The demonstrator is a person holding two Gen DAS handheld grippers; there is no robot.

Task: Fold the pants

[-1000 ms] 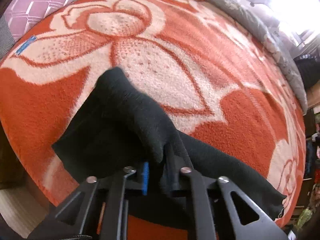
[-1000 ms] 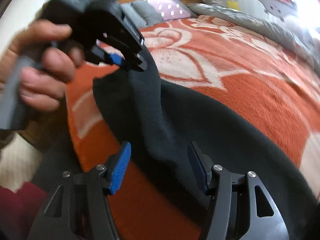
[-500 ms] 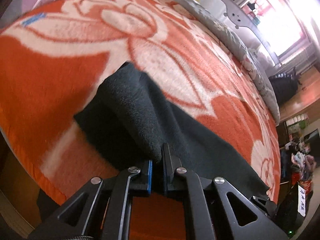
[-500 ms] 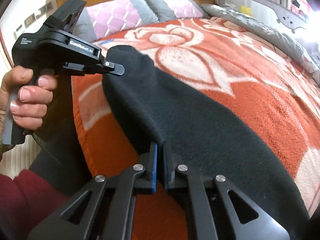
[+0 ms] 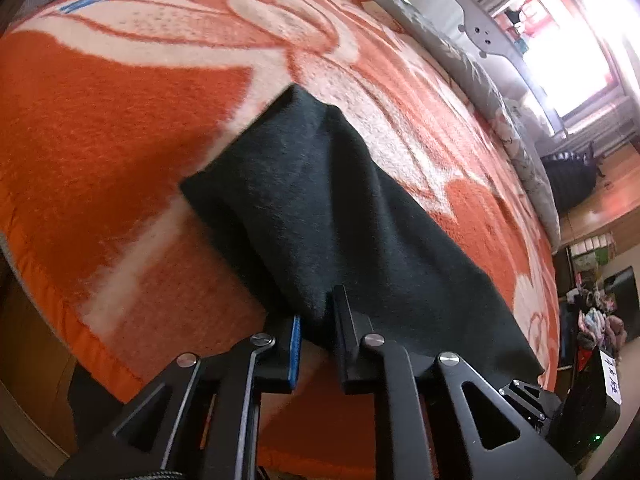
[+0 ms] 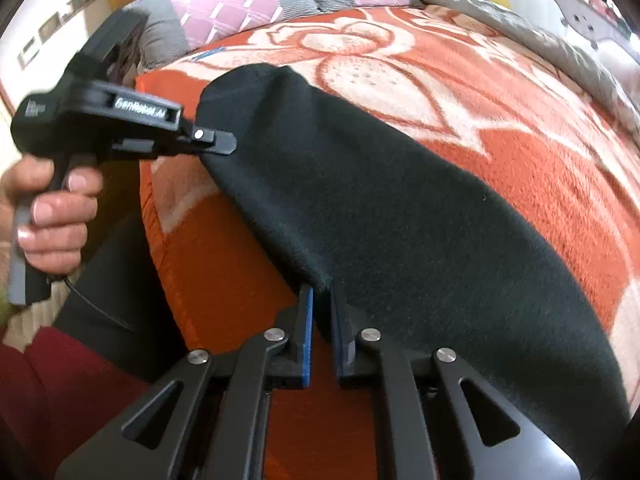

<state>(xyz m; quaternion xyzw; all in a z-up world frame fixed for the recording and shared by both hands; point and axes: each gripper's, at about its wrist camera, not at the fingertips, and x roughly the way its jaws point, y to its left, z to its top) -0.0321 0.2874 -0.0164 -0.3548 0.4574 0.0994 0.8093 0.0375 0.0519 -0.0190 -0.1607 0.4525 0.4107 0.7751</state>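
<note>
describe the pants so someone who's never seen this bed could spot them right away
An orange blanket with cream flowers covers the bed. Near its front edge lie the pants, a long, plain dark fleecy garment, the only unpatterned thing there, their near edge pinched in both grippers' jaws.

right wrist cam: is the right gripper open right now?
No, the right gripper is shut on the edge of the dark fleece pants lying over the orange floral blanket.

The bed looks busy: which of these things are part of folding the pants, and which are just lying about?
Part of the job:
- dark fleece pants
- left gripper, shut on the pants' near edge
- right gripper, shut on the same edge
- orange flowered blanket, the folding surface

Just lying about:
- pink quilted pillow
- grey quilt along the far side
</note>
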